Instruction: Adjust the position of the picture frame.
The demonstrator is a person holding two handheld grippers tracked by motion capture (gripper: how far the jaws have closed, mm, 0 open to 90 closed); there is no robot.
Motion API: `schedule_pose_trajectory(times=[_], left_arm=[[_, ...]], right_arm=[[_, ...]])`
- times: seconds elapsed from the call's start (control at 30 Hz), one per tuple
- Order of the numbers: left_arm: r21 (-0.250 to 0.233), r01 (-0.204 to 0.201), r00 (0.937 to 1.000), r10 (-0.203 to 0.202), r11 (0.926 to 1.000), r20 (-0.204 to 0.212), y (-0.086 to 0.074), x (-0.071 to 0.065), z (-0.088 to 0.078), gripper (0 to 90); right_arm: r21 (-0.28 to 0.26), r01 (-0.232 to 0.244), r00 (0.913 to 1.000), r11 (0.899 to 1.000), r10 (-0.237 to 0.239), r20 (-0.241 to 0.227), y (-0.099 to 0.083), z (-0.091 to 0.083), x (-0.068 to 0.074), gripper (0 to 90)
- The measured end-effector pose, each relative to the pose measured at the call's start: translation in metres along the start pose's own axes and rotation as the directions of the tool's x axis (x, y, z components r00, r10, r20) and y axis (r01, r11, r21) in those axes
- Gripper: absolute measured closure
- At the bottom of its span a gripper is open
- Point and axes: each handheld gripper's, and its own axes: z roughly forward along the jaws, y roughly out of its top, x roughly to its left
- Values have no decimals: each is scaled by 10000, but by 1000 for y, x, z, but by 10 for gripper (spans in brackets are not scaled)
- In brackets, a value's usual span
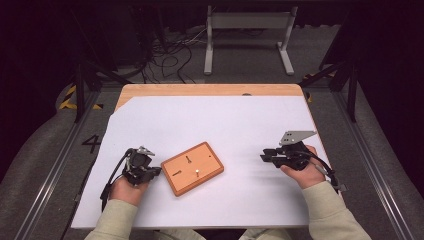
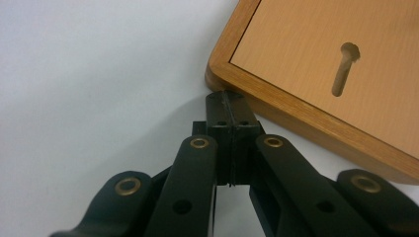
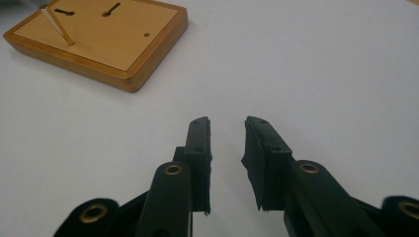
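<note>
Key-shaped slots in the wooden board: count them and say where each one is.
2. Both are cut into the top of the wooden board: one slot towards its far edge, the other slot near its left corner, beside the left gripper.

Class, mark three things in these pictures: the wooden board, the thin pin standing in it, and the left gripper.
wooden board (image 1: pixel 209 172): high view, on its raised rim at the right.
thin pin (image 3: pixel 58 27): right gripper view, midway along its leaning shaft.
left gripper (image 2: pixel 230 106): left gripper view, where its closed fingertips meet.
</note>
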Motion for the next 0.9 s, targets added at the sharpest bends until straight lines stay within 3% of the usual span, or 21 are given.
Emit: schedule_pose_trajectory(times=[0.5,0.9], left_arm=[[-289,-359,9991,352,9989,-246,28,-4,20,897],[-549,-126,9996,113,9984,-240,41,-1,28,897]], right_arm=[[13,-180,9997,9998,180,174,-8,-7,-1,724],[13,-340,9989,9994,340,323,-15,-14,-2,723]])
